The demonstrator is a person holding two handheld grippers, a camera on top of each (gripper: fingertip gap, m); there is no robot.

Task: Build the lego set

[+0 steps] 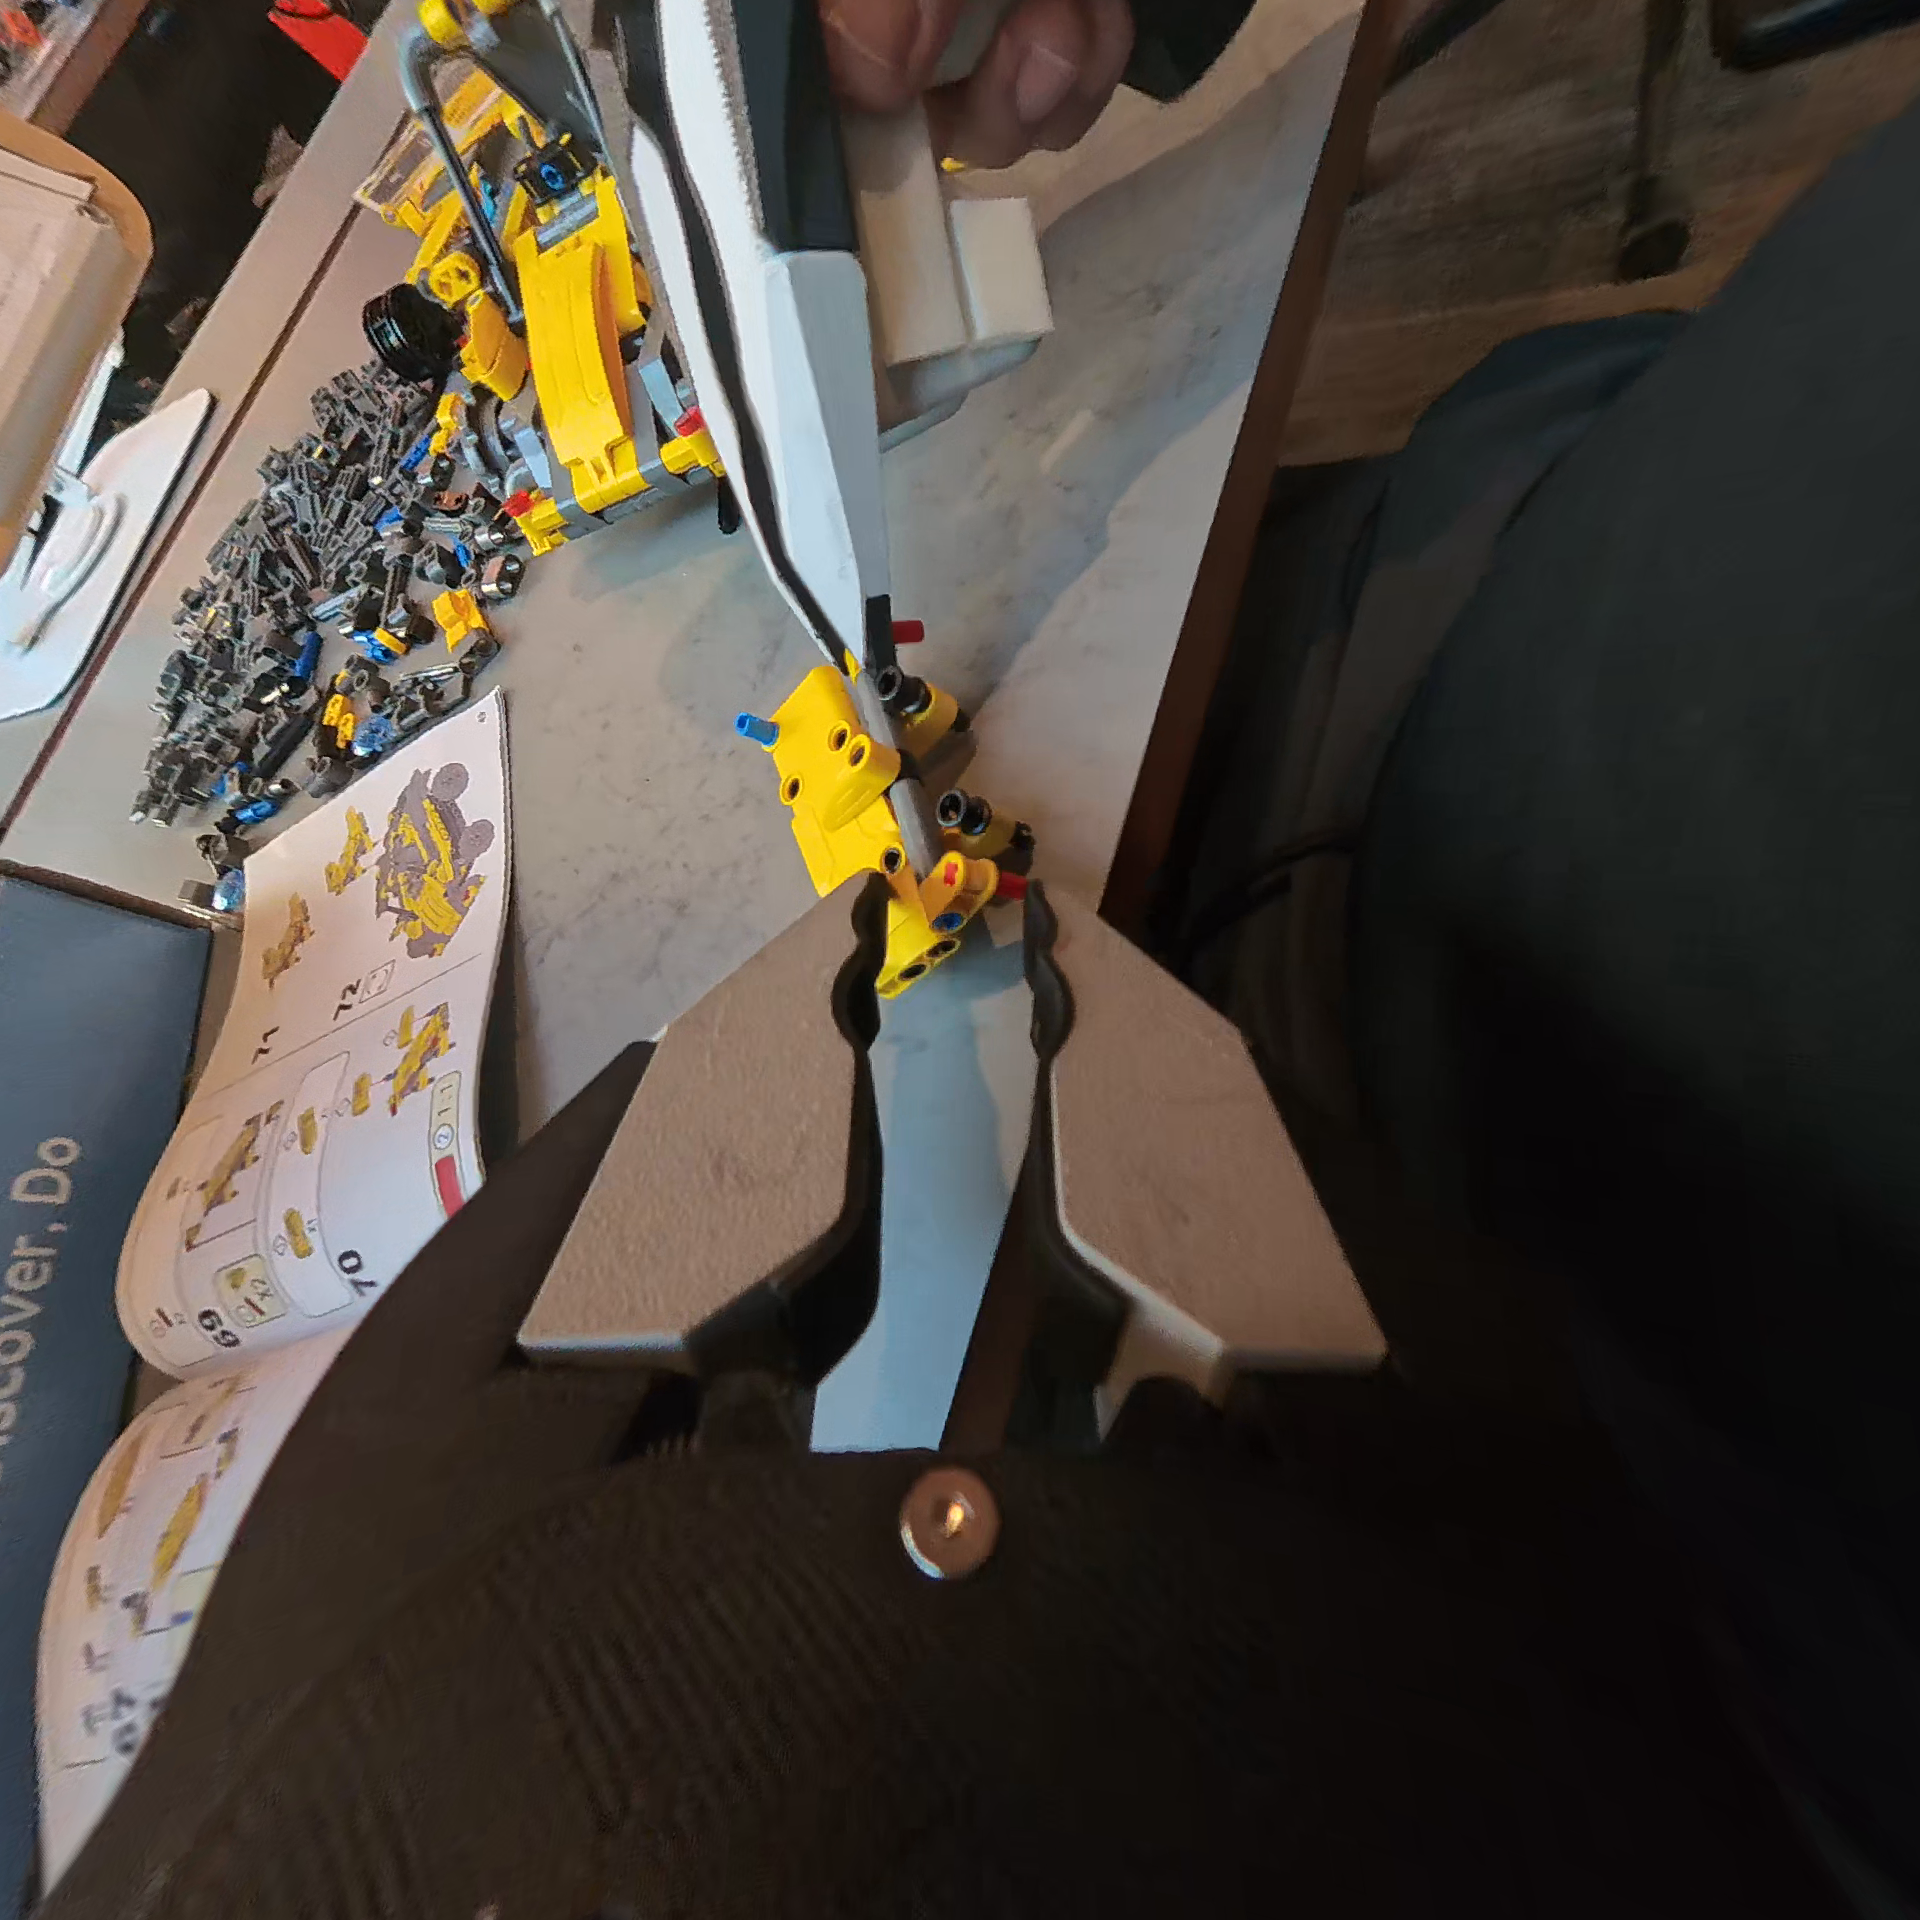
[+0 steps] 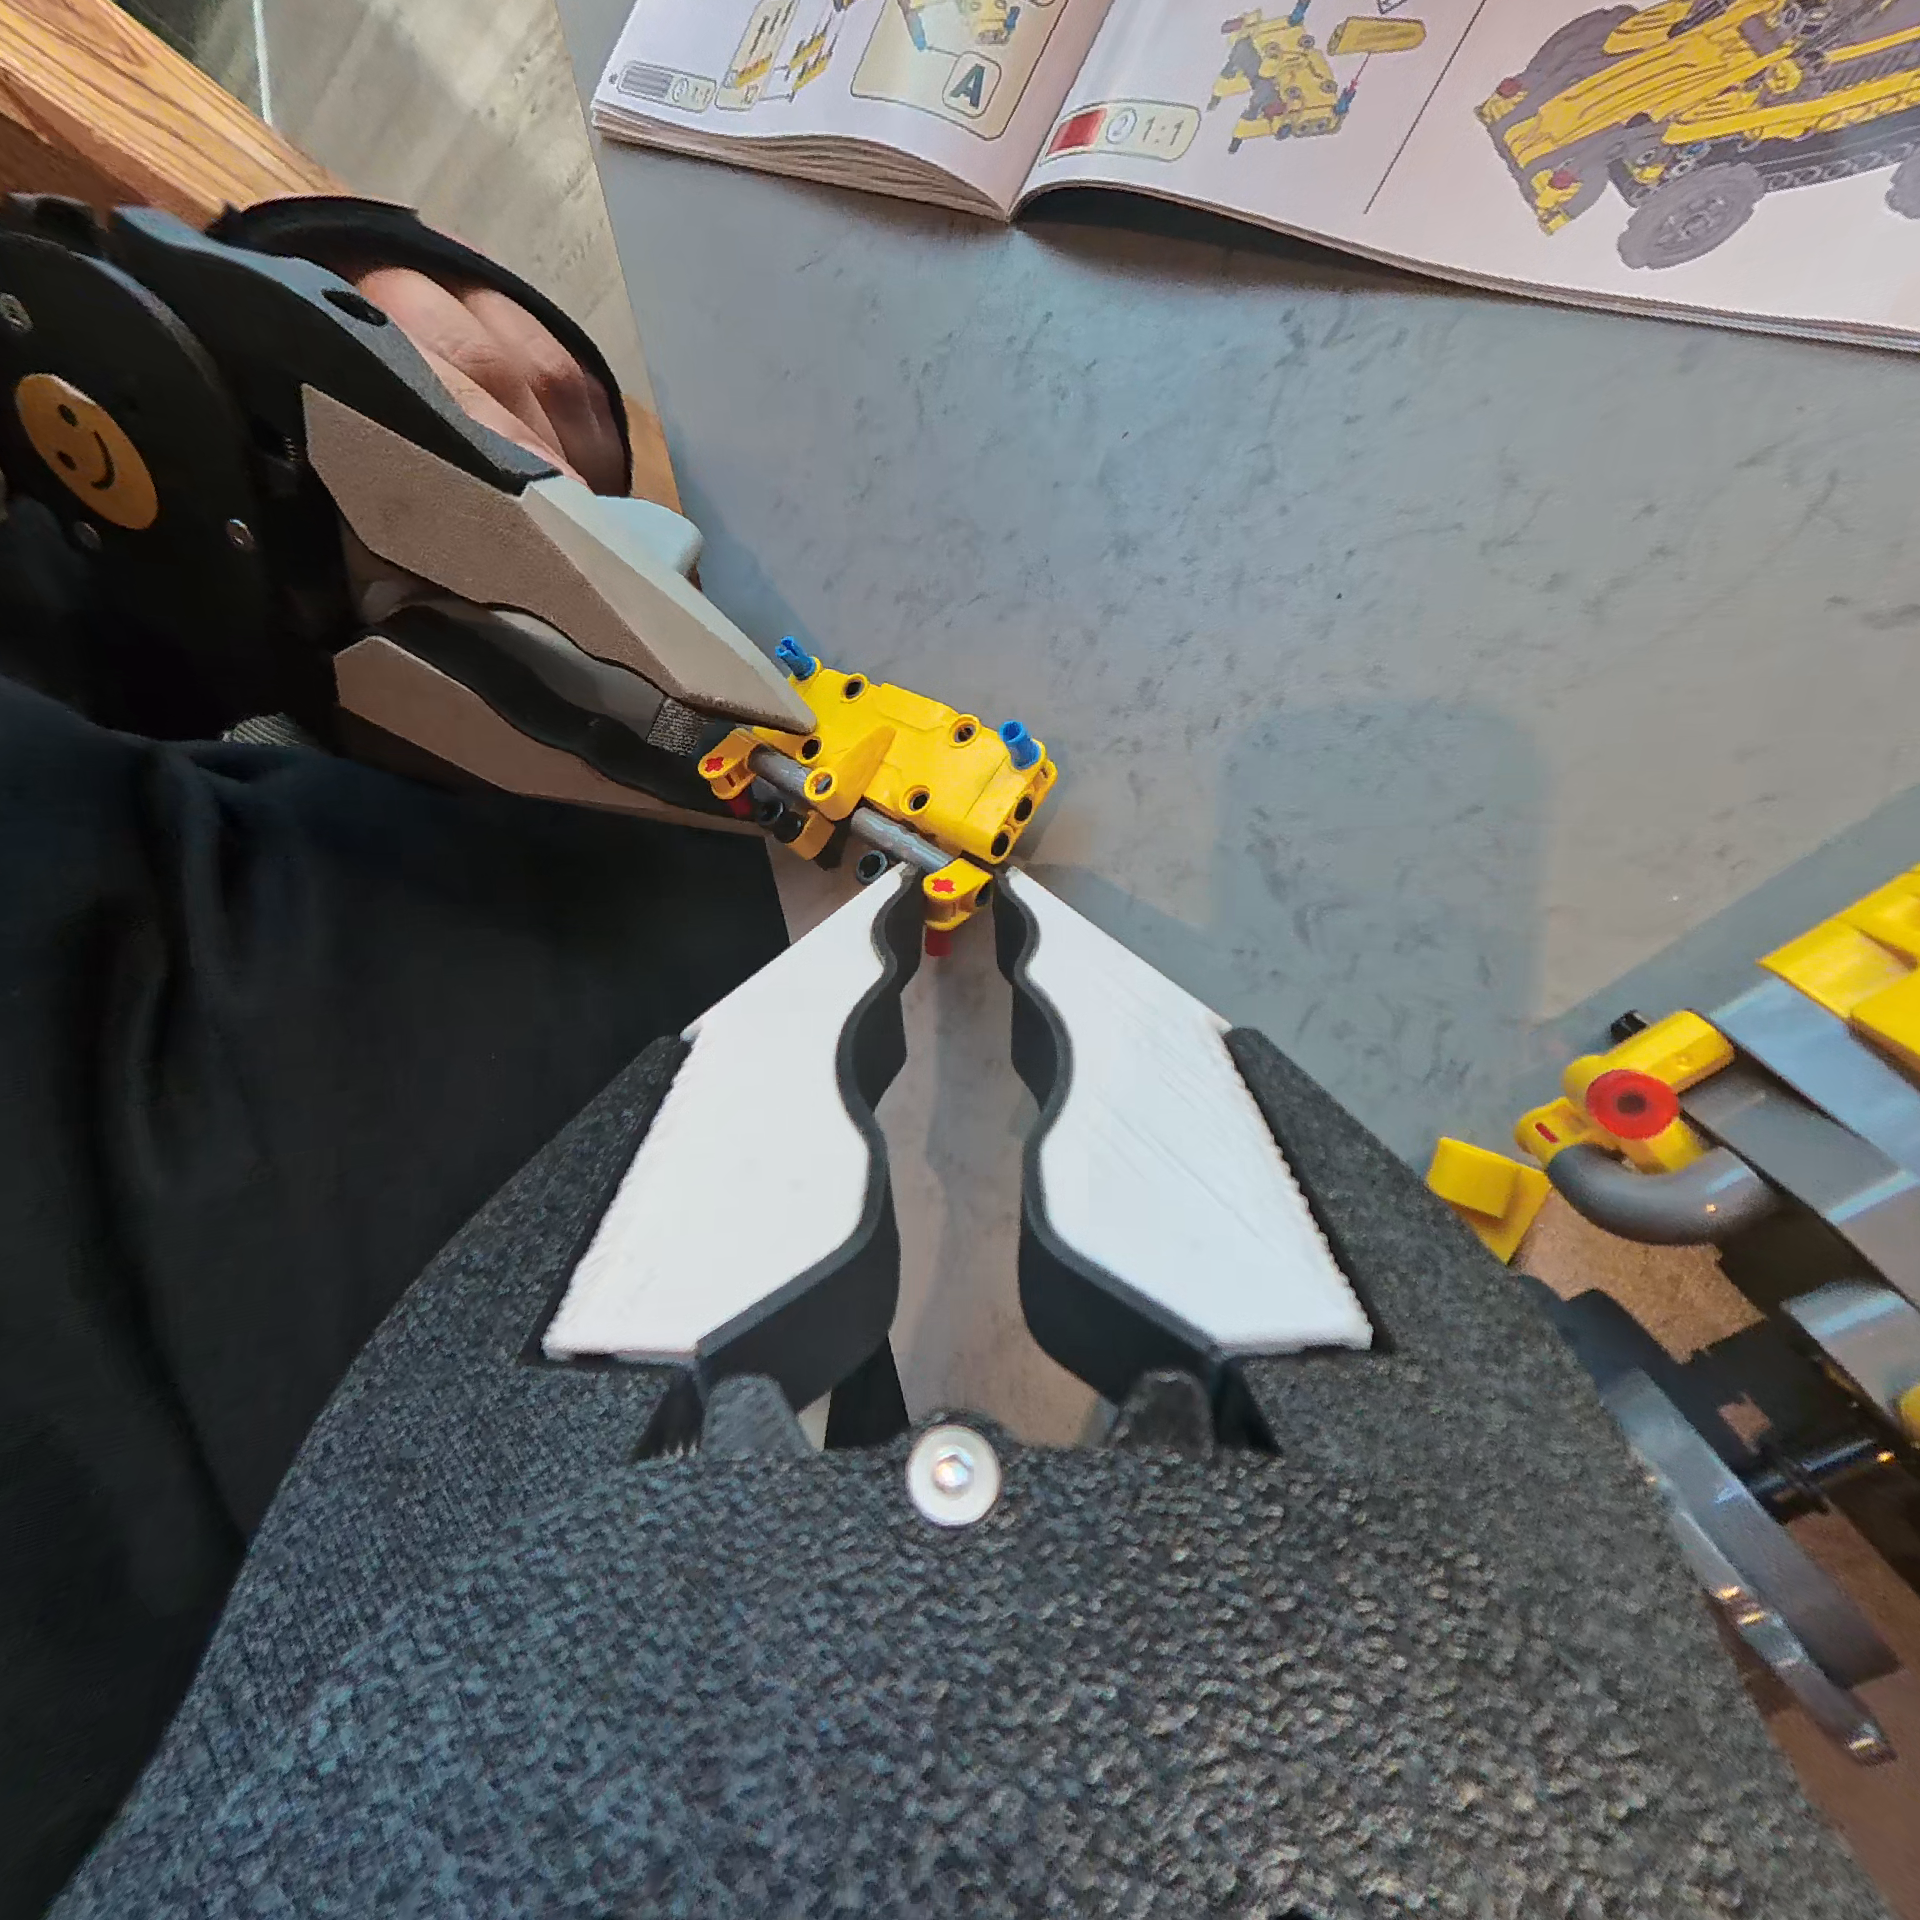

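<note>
Right now, both grabbers hold one small yellow brick piece with a grey metal rod (image 1: 847, 790) just above the grey marble table (image 1: 644, 665). The left gripper (image 1: 940, 935) is squeezed on one end of the piece. The right gripper (image 2: 951, 894) is squeezed on the other end. The rod's long line runs from one grabber to the other, so each is just as near. Away from the piece I count one open picture booklet (image 1: 343, 1039), one big yellow brick truck (image 1: 582, 343), and one heap of loose grey bits (image 1: 312, 603).
</note>
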